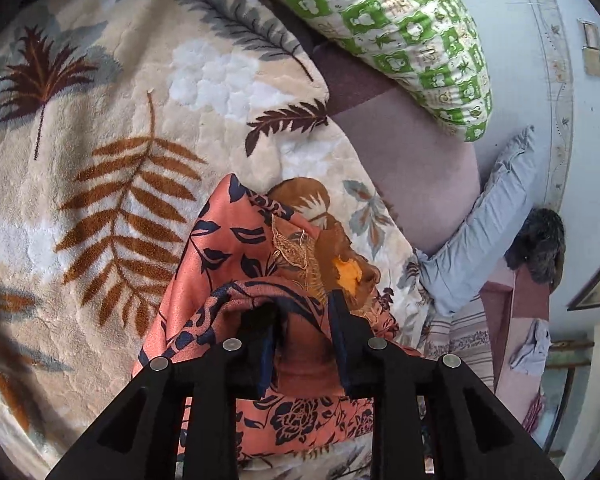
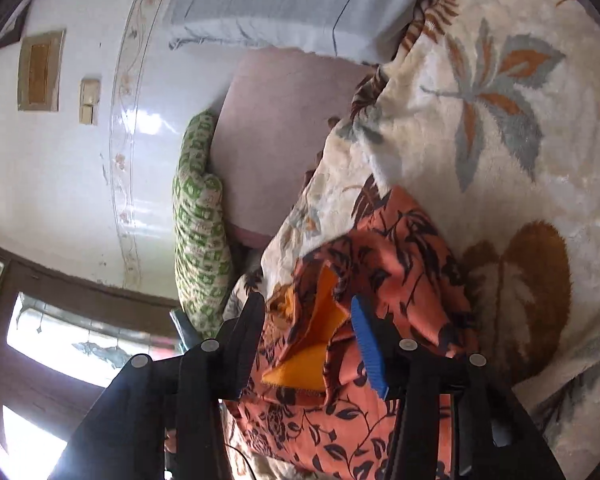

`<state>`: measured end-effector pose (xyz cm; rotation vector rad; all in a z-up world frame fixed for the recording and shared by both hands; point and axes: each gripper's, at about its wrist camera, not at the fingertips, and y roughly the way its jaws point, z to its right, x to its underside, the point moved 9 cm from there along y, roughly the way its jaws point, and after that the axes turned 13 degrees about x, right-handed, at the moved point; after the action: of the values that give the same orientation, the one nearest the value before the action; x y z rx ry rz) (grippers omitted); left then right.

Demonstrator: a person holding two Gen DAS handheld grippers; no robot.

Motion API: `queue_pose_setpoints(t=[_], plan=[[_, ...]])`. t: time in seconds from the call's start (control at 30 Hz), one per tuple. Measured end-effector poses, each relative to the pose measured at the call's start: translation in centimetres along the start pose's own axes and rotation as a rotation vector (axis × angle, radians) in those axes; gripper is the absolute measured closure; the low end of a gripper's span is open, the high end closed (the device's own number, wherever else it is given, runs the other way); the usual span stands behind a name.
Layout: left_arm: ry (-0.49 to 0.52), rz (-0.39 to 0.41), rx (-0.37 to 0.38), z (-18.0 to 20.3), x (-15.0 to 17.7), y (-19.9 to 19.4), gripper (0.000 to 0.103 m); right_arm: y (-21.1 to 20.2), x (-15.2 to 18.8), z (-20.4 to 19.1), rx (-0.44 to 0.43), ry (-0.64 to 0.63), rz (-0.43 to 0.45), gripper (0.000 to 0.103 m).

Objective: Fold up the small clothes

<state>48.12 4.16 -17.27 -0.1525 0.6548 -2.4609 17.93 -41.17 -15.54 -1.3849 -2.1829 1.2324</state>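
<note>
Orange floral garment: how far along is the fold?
Done: the orange floral garment lies doubled over in a bunched heap on the leaf-print blanket, its yellow lining exposed. In hand: the left gripper and right gripper stand open astride its folds, pads not pressing. Left: flatten and square it, since the edges are uneven.

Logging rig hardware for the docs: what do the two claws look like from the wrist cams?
Both are matte black, angular two-finger builds with triangular cut-outs in the linkage arms and round silver pivot pins. The left claw has dark navy pads. The right claw carries a bright blue ribbed pad on one finger. No markings, sleeves or hands show; a thin dark cable may run below the right claw.
</note>
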Motion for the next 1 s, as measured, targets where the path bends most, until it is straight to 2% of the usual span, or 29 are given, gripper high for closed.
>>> queue_pose_setpoints(t=[0.07,0.13,0.17,0.2,0.27,0.33,0.37,0.5,0.53,0.57,0.6,0.63,0.7,0.77,0.87,0.93,1.0], plan=[[0.026,0.025,-0.045,-0.1,-0.6,-0.4,0.071,1.7,2.2,0.0,0.03,-0.026,-0.065,0.055],[0.004,0.044,-0.142,-1.2,-1.3,-1.2,0.068,3.3,3.2,0.0,0.078,-0.055,-0.079,0.055],[-0.009,0.041,-0.149,-1.4,-1.4,-1.3,0.068,3.6,3.0,-0.1,0.081,-0.057,-0.06,0.055],[-0.009,0.036,-0.114,-1.1,-1.3,-2.3,0.068,3.6,2.6,-0.3,0.067,-0.047,-0.031,0.055],[0.057,0.024,-0.065,0.2,-0.4,-3.1,0.065,3.6,1.5,-0.3,0.081,-0.039,0.025,0.055],[0.134,-0.01,-0.064,0.9,1.4,-3.2,0.052,4.1,0.6,0.0,0.137,-0.059,0.039,0.055],[0.165,-0.041,-0.057,1.0,2.7,-2.8,0.05,4.5,0.4,0.1,0.146,-0.061,0.03,0.055],[0.204,-0.165,-0.098,-1.4,6.4,0.2,0.051,5.9,-0.4,0.9,0.2,-0.037,0.024,0.056],[0.198,-0.186,-0.125,-2.3,6.4,1.4,0.054,6.3,-0.6,0.8,0.21,-0.042,0.013,0.066],[0.193,-0.192,-0.159,-3.0,5.9,2.7,0.059,6.5,-0.9,0.4,0.212,-0.062,0.008,0.094],[0.188,-0.191,-0.183,-3.5,5.2,3.7,0.074,6.6,-1.6,-0.1,0.21,-0.08,0.012,0.099],[0.183,-0.188,-0.196,-3.6,4.2,4.4,0.082,6.2,-2.7,-0.6,0.206,-0.08,0.041,0.1],[0.162,-0.129,-0.233,-3.7,1.3,5.0,0.082,5.2,-6.0,-1.4,0.166,-0.034,0.12,0.1],[0.136,-0.056,-0.268,-3.5,-1.7,5.4,0.082,3.9,-9.3,-1.0,0.157,0.037,0.189,0.094],[0.025,0.002,-0.223,-3.7,-4.6,5.4,0.081,2.5,-12.0,0.5,0.184,0.102,0.244,0.093],[-0.01,0.032,-0.187,-3.6,-5.8,4.9,0.078,1.6,-12.1,0.9,0.164,0.088,0.248,0.087],[-0.019,0.053,-0.156,-3.6,-6.2,4.1,0.076,1.0,-11.1,1.3,0.195,0.036,0.242,0.079]])
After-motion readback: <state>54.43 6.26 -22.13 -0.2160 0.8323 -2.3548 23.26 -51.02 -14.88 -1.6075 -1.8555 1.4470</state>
